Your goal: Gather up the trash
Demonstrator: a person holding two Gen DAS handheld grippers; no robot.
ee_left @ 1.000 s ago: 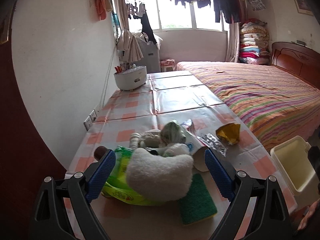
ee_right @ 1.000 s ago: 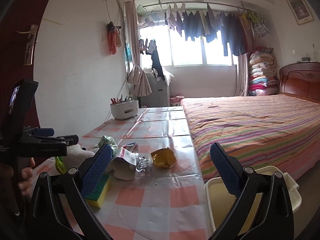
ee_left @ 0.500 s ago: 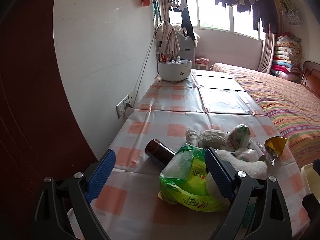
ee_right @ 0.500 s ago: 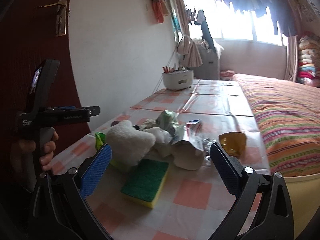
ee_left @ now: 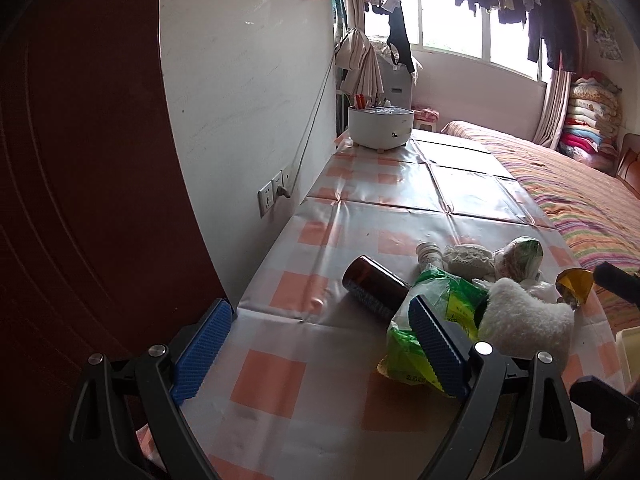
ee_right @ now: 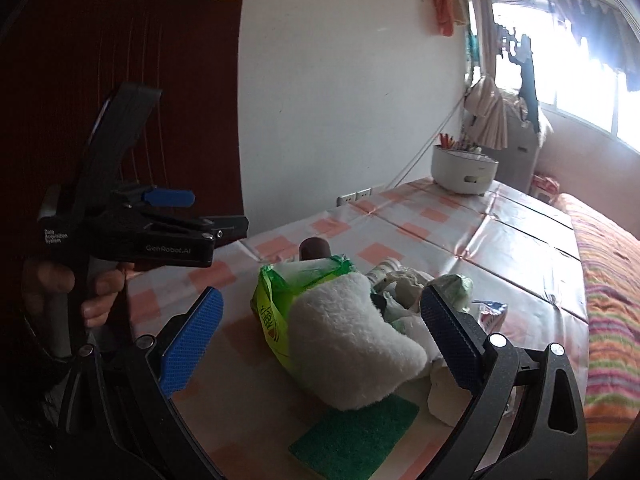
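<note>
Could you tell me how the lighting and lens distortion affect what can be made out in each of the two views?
Left wrist view: the window is bright, the tablecloth glares, the door is dark and bowed by the fisheye. Right wrist view: the window is blown out, hazing the hanging clothes; the hand on the left gripper sits in shadow; the fluffy cloth stays clear.

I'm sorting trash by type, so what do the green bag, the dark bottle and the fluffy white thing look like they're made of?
Green bag: thin glossy plastic film, crinkled and partly see-through. Dark bottle: brown and shiny, glass or hard plastic; the look leaves that open. Fluffy white thing: soft matte plush or fleece with a nubby pile, probably fabric rather than trash.
</note>
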